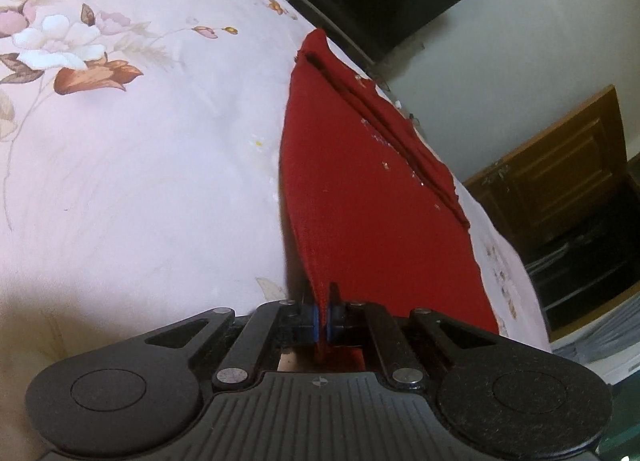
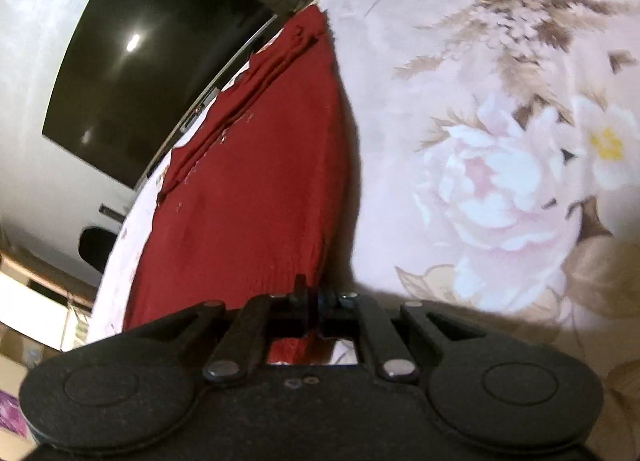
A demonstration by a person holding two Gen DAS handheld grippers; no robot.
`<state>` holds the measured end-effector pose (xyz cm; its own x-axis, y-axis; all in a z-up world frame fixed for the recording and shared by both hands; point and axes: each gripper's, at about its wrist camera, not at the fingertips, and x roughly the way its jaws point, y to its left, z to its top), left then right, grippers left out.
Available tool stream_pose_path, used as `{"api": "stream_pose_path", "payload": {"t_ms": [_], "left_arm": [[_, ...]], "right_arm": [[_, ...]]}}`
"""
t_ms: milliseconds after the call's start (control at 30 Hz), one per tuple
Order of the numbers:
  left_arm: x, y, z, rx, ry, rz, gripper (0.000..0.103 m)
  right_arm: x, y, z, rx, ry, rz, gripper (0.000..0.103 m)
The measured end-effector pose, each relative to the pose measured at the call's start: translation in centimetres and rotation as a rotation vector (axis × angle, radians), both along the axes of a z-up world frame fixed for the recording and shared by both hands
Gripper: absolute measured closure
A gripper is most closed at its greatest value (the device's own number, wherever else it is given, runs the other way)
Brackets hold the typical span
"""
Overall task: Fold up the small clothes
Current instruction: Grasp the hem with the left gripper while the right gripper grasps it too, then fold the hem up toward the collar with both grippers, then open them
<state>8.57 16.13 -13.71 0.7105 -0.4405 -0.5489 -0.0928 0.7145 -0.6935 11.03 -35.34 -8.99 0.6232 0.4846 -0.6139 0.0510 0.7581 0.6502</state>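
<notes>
Red garment (image 1: 360,197), a knitted cloth with fine ribbing, lies on the bed sheet (image 1: 140,181) close to the far edge. Folded layers form a stepped ridge along its far side; small pale specks dot the surface. Near edge hidden behind both tools.

Left gripper (image 1: 322,313): jaws closed tight on the garment's near edge, cloth pinched between blue pads. Right gripper (image 2: 314,301): jaws likewise closed on the garment's edge; pads hard to make out.

Sheet is pale pink, smooth, printed with flowers. Dark glossy screen (image 2: 160,61) on the wall beyond, partly cut off. Wooden cabinet (image 1: 560,173) to the side, blurred.
</notes>
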Motion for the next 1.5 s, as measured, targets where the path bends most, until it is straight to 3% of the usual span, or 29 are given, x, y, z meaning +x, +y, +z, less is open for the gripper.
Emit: {"api": "stream_pose_path", "payload": {"t_ms": [167, 433, 633, 867, 1100, 1400, 1467, 1500], "left_arm": [[-0.5, 0.1, 0.2, -0.025, -0.027, 0.023, 0.1], [3.2, 0.2, 4.2, -0.055, -0.159, 0.057, 0.1], [9.7, 0.0, 8.6, -0.01, -0.248, 0.03, 0.1], [19.6, 0.0, 12.1, 0.079, -0.312, 0.009, 0.1], [30.5, -0.8, 10.8, 0.136, -0.279, 0.018, 0.1], [40.6, -2.3, 5.6, 0.22, -0.206, 0.009, 0.099], [41.7, -2.1, 4.3, 0.221, -0.195, 0.053, 0.099], [42.0, -2.0, 3.8, 0.202, -0.193, 0.075, 0.099]], "right_arm": [[0.2, 0.3, 1.2, 0.005, -0.038, 0.004, 0.098], [1.8, 0.4, 5.3, -0.027, -0.167, 0.017, 0.098], [6.4, 0.5, 8.6, -0.099, -0.284, 0.021, 0.098], [15.8, -0.3, 10.8, -0.107, -0.36, 0.018, 0.098], [27.8, -0.5, 9.2, -0.039, -0.329, 0.018, 0.098], [37.2, -1.1, 3.3, -0.001, -0.22, -0.002, 0.097], [38.8, -0.9, 1.6, -0.019, -0.194, -0.018, 0.078], [39.0, -0.9, 1.2, -0.043, -0.204, -0.035, 0.075]]}}
